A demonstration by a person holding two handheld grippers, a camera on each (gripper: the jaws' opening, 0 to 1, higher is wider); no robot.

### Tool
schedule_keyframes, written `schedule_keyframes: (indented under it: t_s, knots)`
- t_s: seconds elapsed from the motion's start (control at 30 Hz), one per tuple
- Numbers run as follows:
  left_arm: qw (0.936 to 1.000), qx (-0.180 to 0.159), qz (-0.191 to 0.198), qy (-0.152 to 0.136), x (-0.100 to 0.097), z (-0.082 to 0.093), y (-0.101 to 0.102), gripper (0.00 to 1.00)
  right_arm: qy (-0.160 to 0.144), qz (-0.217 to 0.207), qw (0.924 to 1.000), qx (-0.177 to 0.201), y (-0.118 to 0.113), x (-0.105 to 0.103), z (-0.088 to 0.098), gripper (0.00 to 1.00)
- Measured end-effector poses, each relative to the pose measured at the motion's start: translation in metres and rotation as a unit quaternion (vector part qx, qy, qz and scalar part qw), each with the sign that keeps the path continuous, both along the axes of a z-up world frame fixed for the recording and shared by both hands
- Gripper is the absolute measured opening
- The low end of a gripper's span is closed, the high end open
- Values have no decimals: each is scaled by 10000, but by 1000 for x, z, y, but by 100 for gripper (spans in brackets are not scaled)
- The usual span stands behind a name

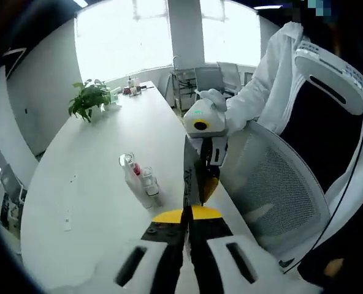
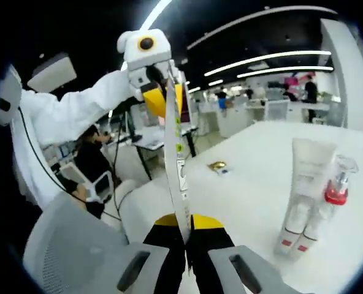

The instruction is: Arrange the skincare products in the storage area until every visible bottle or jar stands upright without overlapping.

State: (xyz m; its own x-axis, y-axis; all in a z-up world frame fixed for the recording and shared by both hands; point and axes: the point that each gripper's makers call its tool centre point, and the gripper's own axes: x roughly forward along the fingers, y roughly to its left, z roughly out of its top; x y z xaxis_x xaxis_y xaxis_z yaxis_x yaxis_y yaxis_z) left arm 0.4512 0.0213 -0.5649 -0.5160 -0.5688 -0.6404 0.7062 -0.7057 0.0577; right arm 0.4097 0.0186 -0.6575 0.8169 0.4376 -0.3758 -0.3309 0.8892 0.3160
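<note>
Flat tube [image 2: 176, 153] pinched between both tongs, left [image 1: 187, 211], right [image 2: 187, 223].

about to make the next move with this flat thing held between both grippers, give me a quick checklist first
1. Left gripper shut on the flat packet: ok, jaws closed on its lower edge.
2. Right gripper shut on the same packet: ok.
3. Packet upright: not ok, it is held in the air, not standing on the white table.
4. White tubes upright: ok, standing cap down.
5. Clear bottle with red liquid upright: ok, close beside the tubes; touching or not, cannot tell.
6. Free table space beside the group: ok.
</note>
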Motion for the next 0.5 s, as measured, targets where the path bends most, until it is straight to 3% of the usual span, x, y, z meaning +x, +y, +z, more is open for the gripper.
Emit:
schedule_keyframes:
  t_s: [0.2,0.37,0.5]
  knots:
    - [9985,184,497,148,8,-22,-15,2,633,-369,9971,211,-13,-2,-18,0]
    - [9948,431,908,-164,18,-47,-25,2,1278,-442,9889,613,-8,-6,-35,0]
    - [9920,525,1109,-282,25,-63,-32,2,1459,-506,9862,590,-9,-3,-45,0]
